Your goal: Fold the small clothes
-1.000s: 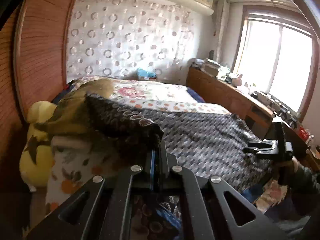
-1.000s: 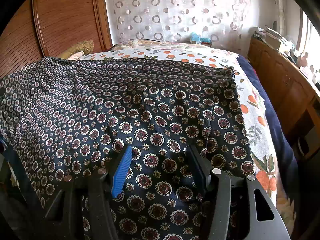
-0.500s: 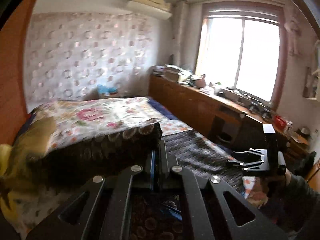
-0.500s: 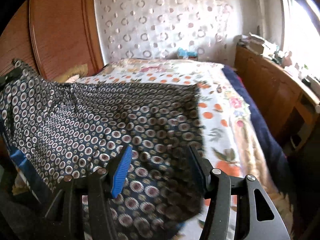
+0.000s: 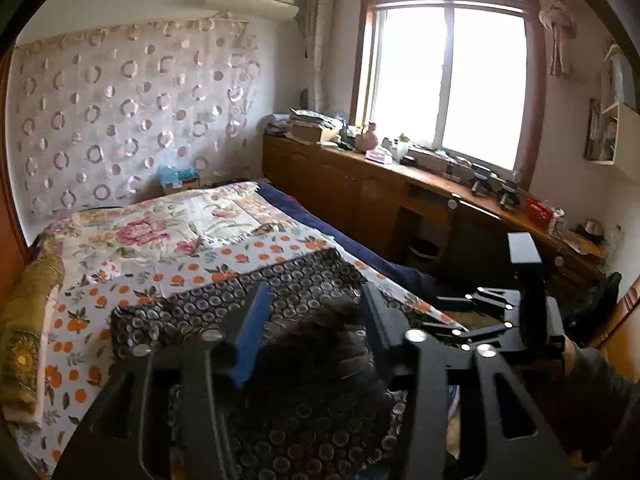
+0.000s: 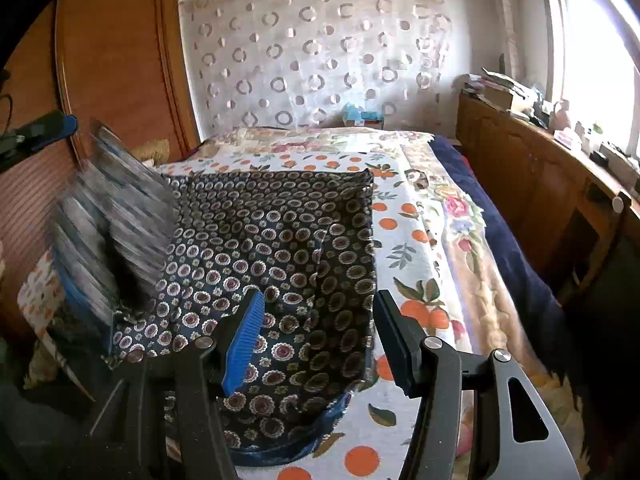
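Note:
A dark garment (image 6: 272,232) printed with small round medallions lies folded over on the bed. My right gripper (image 6: 319,300) hovers open just above its near right part, touching nothing. My left gripper (image 5: 316,296) has its jaws opening. A blurred fold of the same garment (image 5: 320,336) sags loose between and below its fingers, not pressed by the pads. In the right wrist view that released flap (image 6: 112,220) is a blur at the left, below one blue-tipped finger (image 6: 60,126) of the left gripper. The right gripper (image 5: 436,312) also shows in the left wrist view, to the right.
The bed's orange-and-flower print cover (image 6: 420,240) lies bare beyond and right of the garment. A wooden headboard (image 6: 112,60) rises at the left. A long wooden cabinet (image 5: 360,192) with clutter runs under the window. A yellow-green pillow (image 5: 24,320) sits at the bed's left edge.
The left gripper, shut on the garment's edge before, swung it across the bed and has opened, so the flap drops. The right gripper drew back; the garment now covers less of the bed.

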`<state>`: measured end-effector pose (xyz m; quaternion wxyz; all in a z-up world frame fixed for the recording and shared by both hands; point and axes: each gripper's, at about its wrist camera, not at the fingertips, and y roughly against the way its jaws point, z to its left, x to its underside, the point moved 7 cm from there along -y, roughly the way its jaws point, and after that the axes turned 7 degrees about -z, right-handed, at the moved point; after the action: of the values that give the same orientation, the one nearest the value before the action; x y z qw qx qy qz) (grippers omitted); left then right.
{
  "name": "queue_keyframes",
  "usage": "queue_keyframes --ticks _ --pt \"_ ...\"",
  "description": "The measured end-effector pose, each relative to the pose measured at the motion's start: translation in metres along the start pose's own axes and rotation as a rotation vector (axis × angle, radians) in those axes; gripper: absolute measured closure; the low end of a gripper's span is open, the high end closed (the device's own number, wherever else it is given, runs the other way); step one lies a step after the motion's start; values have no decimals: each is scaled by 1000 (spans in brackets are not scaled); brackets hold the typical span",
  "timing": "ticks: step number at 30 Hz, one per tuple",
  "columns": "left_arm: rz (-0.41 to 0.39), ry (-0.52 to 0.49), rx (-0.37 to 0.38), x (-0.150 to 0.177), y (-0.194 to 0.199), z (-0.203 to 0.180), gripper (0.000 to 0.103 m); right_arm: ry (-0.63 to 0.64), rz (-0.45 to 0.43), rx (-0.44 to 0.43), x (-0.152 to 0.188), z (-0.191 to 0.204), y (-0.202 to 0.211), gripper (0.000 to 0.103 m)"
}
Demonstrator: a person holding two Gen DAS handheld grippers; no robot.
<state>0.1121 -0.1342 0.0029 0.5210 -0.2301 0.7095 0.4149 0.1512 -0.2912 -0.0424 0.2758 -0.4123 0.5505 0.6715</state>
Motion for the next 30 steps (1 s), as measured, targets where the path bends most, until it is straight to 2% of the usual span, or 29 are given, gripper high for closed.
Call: queue_keyframes --ticks 3,8,18,25,29,30 --pt "14 -4 -9 7 2 2 35 2 -3 -27 -6 7 2 45" --pt "29 12 -45 24 8 14 27 37 7 -69 -11 19 -3 45" --pt "69 44 -123 56 17 47 27 215 124 -136 -13 52 -64 45" --pt "84 64 -138 67 20 58 27 300 158 -74 -26 49 -103 45" --pt "84 73 -142 71 21 62 27 306 177 -93 -31 50 -115 45" --pt "84 75 -145 72 21 63 27 310 179 -104 -32 52 -116 49"
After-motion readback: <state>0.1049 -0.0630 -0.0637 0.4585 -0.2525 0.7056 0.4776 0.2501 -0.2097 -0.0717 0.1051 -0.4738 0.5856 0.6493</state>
